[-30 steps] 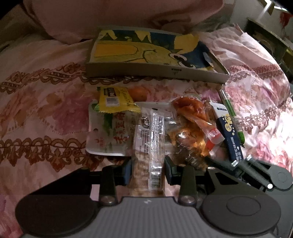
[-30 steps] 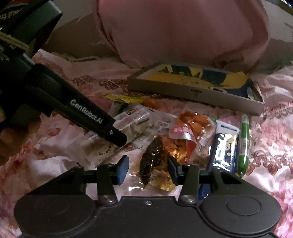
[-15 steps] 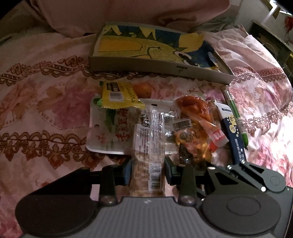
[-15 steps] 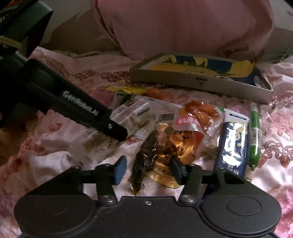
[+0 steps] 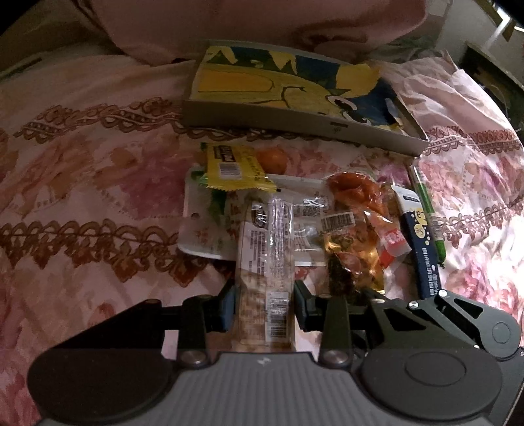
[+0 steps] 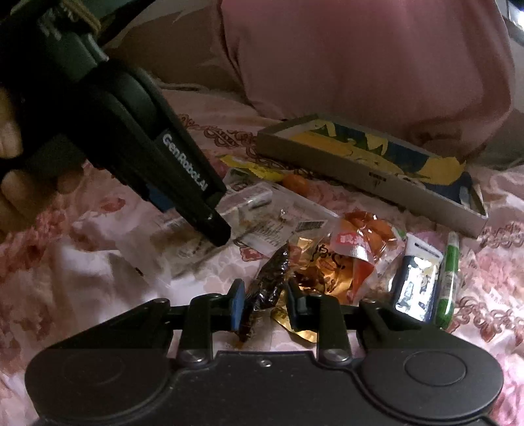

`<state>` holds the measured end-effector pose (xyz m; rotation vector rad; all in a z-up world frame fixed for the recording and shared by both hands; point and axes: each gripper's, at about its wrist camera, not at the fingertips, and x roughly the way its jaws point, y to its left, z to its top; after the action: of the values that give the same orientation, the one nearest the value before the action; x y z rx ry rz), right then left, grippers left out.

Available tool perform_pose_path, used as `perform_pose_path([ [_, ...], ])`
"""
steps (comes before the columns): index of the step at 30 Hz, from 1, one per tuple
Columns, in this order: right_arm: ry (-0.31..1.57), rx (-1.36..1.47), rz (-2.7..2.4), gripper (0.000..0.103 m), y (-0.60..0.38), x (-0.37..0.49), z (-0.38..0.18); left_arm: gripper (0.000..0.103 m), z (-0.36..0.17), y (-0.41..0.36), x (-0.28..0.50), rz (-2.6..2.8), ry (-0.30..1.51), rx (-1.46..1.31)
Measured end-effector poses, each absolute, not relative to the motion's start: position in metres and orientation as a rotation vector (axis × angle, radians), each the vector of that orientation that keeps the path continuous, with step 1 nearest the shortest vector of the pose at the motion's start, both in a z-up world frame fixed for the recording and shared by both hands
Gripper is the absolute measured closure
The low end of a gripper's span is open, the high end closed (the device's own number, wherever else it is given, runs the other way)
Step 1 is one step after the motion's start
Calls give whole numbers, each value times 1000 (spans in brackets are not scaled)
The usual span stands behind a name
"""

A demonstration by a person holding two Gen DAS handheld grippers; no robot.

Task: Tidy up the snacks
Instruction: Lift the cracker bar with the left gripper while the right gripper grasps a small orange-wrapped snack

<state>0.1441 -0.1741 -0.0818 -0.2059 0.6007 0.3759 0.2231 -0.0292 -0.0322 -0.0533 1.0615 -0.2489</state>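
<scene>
- A home bedroom: snack packets (image 5: 288,226) lie on a bed (image 5: 98,183) with a pink floral bedspread.
- A pink pillow (image 6: 360,59) sits behind a shallow box (image 5: 294,108).

- a bed fills the scene, covered with a pink floral bedspread (image 5: 98,196) bearing scalloped brown lace-pattern bands.
- at the far side lies a large plain pink pillow (image 6: 360,65), its lower edge resting on the spread.
- in the far right corner of the left wrist view stands dark furniture (image 5: 491,72), too dim to identify.
- the light is low and warm; a bright patch (image 5: 511,19) shows at the far right, and the spread gleams palest on the right.
</scene>
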Motion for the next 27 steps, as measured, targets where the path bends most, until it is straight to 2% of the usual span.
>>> perform_pose_path([
  [9, 441, -450, 361, 82, -155, 114, -76, 64, -7, -33, 205, -215, 1037, -73],
  [14, 369, -528, 320, 89, -155, 106, -74, 65, 7, -31, 199, -197, 1013, -101],
  [27, 311, -516, 237, 89, -174, 112, -58, 65, 28, -43, 194, -203, 926, -111],
])
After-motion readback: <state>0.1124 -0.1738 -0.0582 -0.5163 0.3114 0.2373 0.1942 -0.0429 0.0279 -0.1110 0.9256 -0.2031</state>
